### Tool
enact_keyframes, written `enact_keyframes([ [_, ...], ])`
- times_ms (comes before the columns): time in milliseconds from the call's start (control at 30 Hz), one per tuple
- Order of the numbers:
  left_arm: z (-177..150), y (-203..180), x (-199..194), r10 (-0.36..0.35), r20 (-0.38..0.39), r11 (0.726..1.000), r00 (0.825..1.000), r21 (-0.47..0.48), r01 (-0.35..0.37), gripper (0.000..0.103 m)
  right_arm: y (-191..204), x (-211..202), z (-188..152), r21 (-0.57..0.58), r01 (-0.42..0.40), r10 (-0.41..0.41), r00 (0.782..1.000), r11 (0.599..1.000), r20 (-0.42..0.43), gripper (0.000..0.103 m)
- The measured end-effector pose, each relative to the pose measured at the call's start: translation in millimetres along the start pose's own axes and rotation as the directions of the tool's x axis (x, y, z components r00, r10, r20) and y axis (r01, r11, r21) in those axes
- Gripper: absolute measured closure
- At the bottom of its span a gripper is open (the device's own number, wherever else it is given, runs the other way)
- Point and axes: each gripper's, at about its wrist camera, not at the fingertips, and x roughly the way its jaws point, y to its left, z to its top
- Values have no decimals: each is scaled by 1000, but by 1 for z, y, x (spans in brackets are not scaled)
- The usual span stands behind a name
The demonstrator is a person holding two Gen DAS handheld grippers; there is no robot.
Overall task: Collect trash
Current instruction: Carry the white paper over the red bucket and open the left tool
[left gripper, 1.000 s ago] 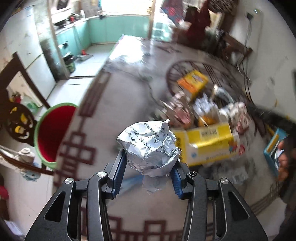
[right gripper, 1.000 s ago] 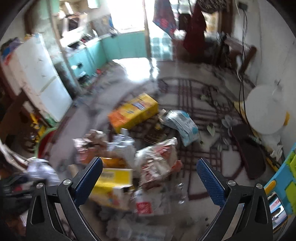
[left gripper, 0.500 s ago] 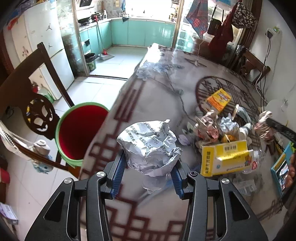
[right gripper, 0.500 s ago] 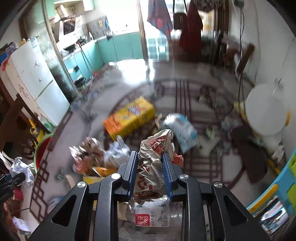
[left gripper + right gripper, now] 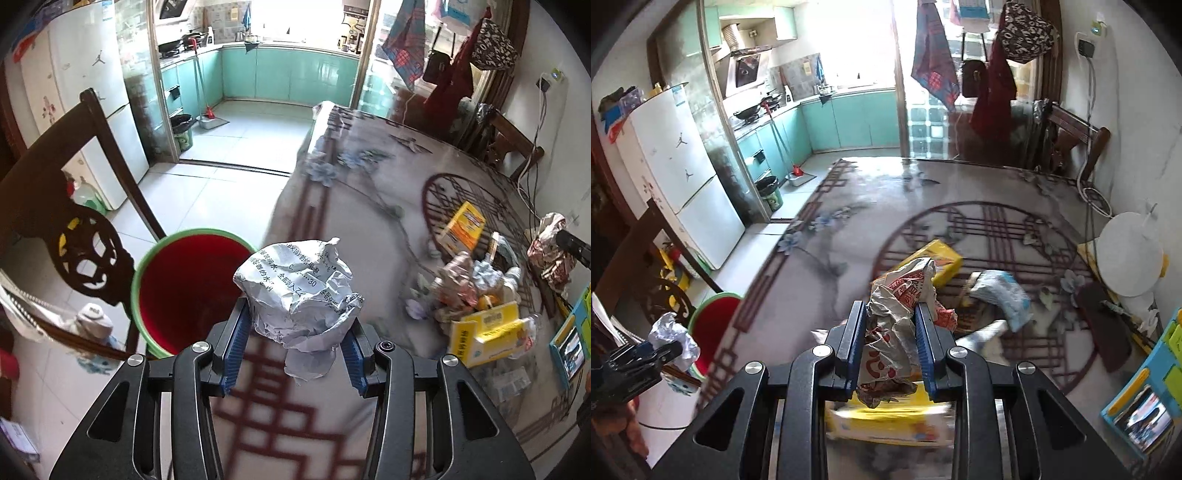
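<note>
My left gripper (image 5: 293, 323) is shut on a crumpled ball of printed white paper (image 5: 295, 291), held above the table's left edge, just right of a red bucket with a green rim (image 5: 184, 291) on the floor. It also shows in the right wrist view (image 5: 670, 341). My right gripper (image 5: 891, 325) is shut on a crumpled red-and-white wrapper (image 5: 899, 306), lifted above the trash pile. The wrapper also shows at the far right of the left wrist view (image 5: 550, 251).
The patterned table (image 5: 351, 206) carries a pile of trash: yellow boxes (image 5: 491, 332) (image 5: 938, 258), a blue-white bag (image 5: 1001, 291) and wrappers. A dark wooden chair (image 5: 74, 221) stands by the bucket. A white round object (image 5: 1126, 258) and a blue item (image 5: 1145, 398) sit at the right.
My right gripper closed on the wrapper and lifted it off the pile. My left gripper carried the paper ball leftward, so the red bucket is now closer beside it.
</note>
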Motion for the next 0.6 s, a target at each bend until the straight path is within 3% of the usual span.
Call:
enact_keyframes([
  [367,26,93,26,12,-34,1000,999,-14,-13,58,122,43,11,-11,-59,59,998,998,-26,79],
  [600,32,132,51,4,-83,1000,997,-18,-6,57,206,83,4,-61,-164,156,981,985,-110,78],
])
